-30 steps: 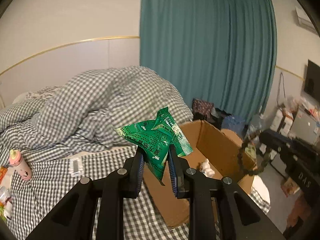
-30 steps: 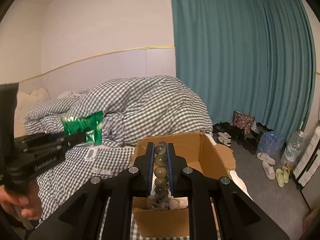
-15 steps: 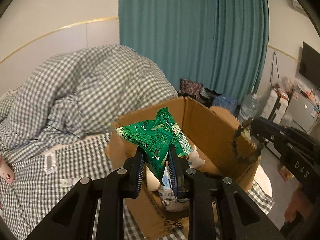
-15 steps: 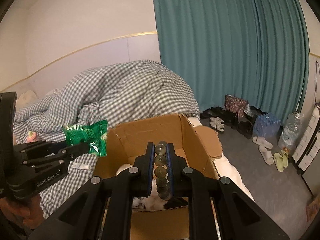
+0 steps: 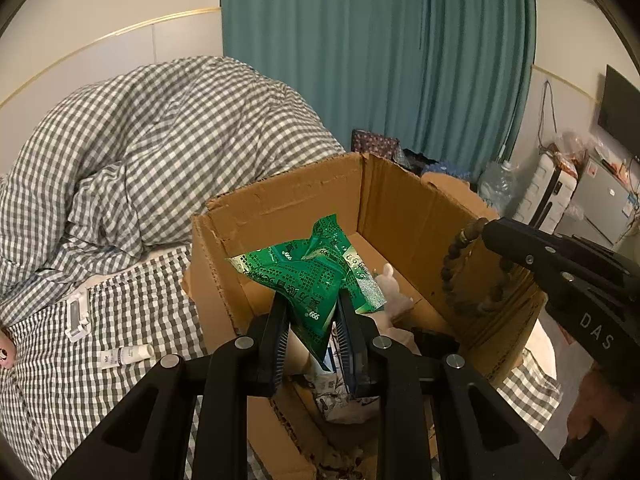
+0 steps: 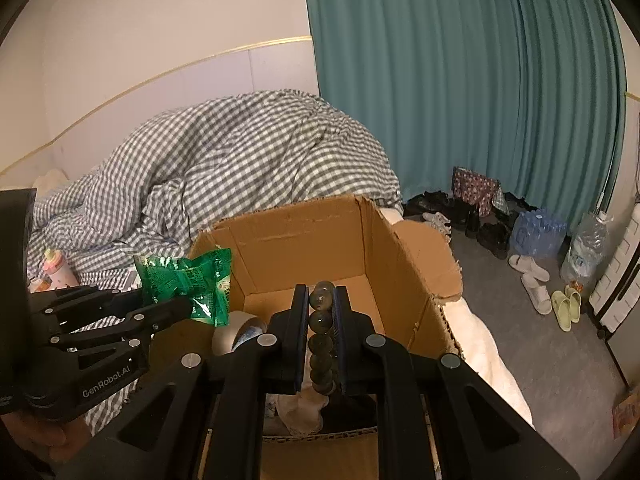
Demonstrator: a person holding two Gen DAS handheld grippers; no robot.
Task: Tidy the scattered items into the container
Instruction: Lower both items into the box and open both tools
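A crumpled green packet (image 5: 316, 280) is clamped in the left hand-held gripper (image 5: 313, 316) above the open cardboard box (image 5: 408, 208). A bead bracelet (image 6: 321, 340) is clamped in the right hand-held gripper (image 6: 320, 320) over the same box. The box contents are largely hidden behind both grippers. A small tube (image 5: 126, 355) lies on the bed (image 5: 80, 380).

We looked from each wrist, close above the cardboard box (image 5: 280, 208). Both views faced the bed (image 6: 240, 152) and shared that box (image 6: 304, 236).
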